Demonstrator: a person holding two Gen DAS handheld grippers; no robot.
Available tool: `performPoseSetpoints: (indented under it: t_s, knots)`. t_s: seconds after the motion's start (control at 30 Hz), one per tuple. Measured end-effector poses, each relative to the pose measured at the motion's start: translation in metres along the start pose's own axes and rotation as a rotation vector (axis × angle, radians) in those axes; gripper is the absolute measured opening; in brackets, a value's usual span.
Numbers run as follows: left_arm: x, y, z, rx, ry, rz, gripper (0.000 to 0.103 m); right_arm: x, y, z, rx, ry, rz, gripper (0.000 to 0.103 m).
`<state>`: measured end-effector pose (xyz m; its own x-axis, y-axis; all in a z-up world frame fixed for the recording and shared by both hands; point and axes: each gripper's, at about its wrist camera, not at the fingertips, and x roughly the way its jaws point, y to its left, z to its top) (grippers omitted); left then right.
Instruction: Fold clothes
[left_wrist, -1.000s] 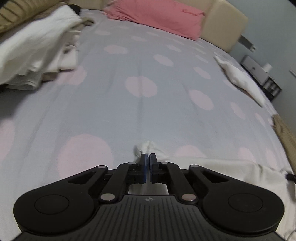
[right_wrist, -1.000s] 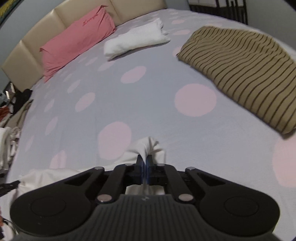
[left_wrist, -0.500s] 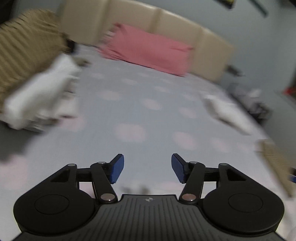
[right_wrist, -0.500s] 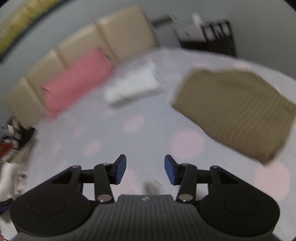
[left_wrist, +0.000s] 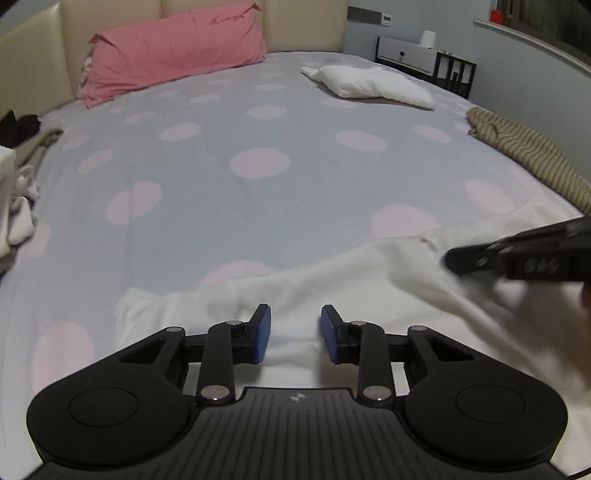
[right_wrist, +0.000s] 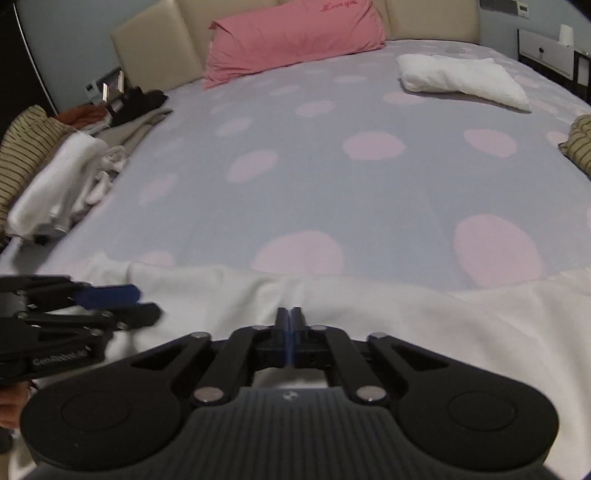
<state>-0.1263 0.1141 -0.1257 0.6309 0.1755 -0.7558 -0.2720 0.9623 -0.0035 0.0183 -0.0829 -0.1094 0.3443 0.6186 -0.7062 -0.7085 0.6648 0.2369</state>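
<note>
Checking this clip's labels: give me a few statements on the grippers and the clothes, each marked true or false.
1. The left gripper is open. True.
2. The right gripper is open. False: its jaws are together, though whether they pinch cloth cannot be told.
3. A white garment lies under both grippers. True.
4. The pillow is blue. False: it is pink.
5. A folded white item lies near the far right of the bed. True.
</note>
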Motion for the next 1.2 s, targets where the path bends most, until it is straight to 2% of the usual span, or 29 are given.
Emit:
performPoseSetpoints:
  t_s: [0.03,0.07,0.17,0.2,0.27,0.4,0.43,0.47,0.5,0.53,0.57,0.67,0.73,0.83,0.93,1.0,1.03,1.1,1.13,1.17,1.2]
  knots:
    - [0.001,0.002,-0.001,-0.003,0.003,0.016,0.024,-0.002,-0.005,0.0,0.009,-0.006,-0.017,0.0]
    - [0.0,0.004,-0.001,-0.006,0.003,0.025,0.016,-0.004,-0.01,-0.001,0.015,-0.013,-0.037,0.0]
    - [-0.003,0.01,0.0,0.003,-0.002,0.073,0.014,-0.009,-0.028,-0.003,0.034,-0.012,-0.083,0.0]
    - [-0.003,0.011,0.0,0.008,-0.002,0.093,0.003,-0.009,-0.033,-0.003,0.049,-0.008,-0.082,0.0]
    - [-0.001,0.016,0.002,0.006,0.0,0.112,0.002,-0.007,-0.035,-0.001,0.044,-0.012,-0.087,0.0]
    - [-0.007,0.028,0.007,-0.09,-0.011,0.072,0.002,-0.018,-0.037,0.002,0.068,-0.056,-0.056,0.0]
    - [-0.013,0.033,0.009,-0.121,-0.035,0.059,0.005,-0.021,-0.038,0.003,0.076,-0.069,-0.045,0.004]
    - [-0.019,0.039,0.011,-0.152,-0.066,0.046,0.016,-0.025,-0.039,0.005,0.082,-0.085,-0.035,0.008]
    - [-0.023,0.044,0.012,-0.17,-0.091,0.064,0.038,-0.033,-0.043,0.009,0.079,-0.108,-0.024,0.012]
    - [-0.027,0.05,0.014,-0.182,-0.111,0.097,0.05,-0.041,-0.047,0.012,0.064,-0.12,-0.025,0.03]
    - [-0.027,0.057,0.014,-0.192,-0.103,0.109,0.057,-0.048,-0.053,0.016,0.052,-0.123,-0.04,0.048]
    - [-0.021,0.082,0.013,-0.244,-0.041,0.1,0.055,-0.065,-0.086,0.023,0.108,-0.124,-0.066,0.054]
    - [-0.017,0.1,0.009,-0.341,-0.005,0.069,0.054,-0.074,-0.117,0.025,0.203,-0.082,-0.074,0.057]
    - [-0.013,0.107,0.007,-0.393,0.01,0.016,0.054,-0.083,-0.156,0.02,0.35,-0.04,-0.061,0.059]
    - [-0.009,0.111,0.005,-0.433,0.02,-0.038,0.049,-0.078,-0.175,0.014,0.453,-0.017,-0.006,0.059]
    - [-0.007,0.114,0.004,-0.46,0.026,-0.074,0.043,-0.067,-0.175,0.013,0.482,0.0,0.052,0.058]
    - [-0.006,0.115,0.003,-0.473,0.03,-0.092,0.038,-0.065,-0.173,0.013,0.475,0.011,0.047,0.058]
    - [-0.004,0.109,0.002,-0.442,0.026,-0.072,0.021,-0.061,-0.167,0.013,0.457,0.03,0.031,0.051]
    - [-0.003,0.106,0.002,-0.423,0.023,-0.058,0.017,-0.063,-0.166,0.013,0.435,0.033,-0.004,0.036]
    - [-0.003,0.102,0.002,-0.404,0.021,-0.044,0.013,-0.064,-0.164,0.013,0.413,0.036,-0.038,0.007]
    - [-0.003,0.098,0.002,-0.382,0.021,-0.027,0.011,-0.066,-0.163,0.013,0.39,0.041,-0.069,0.005]
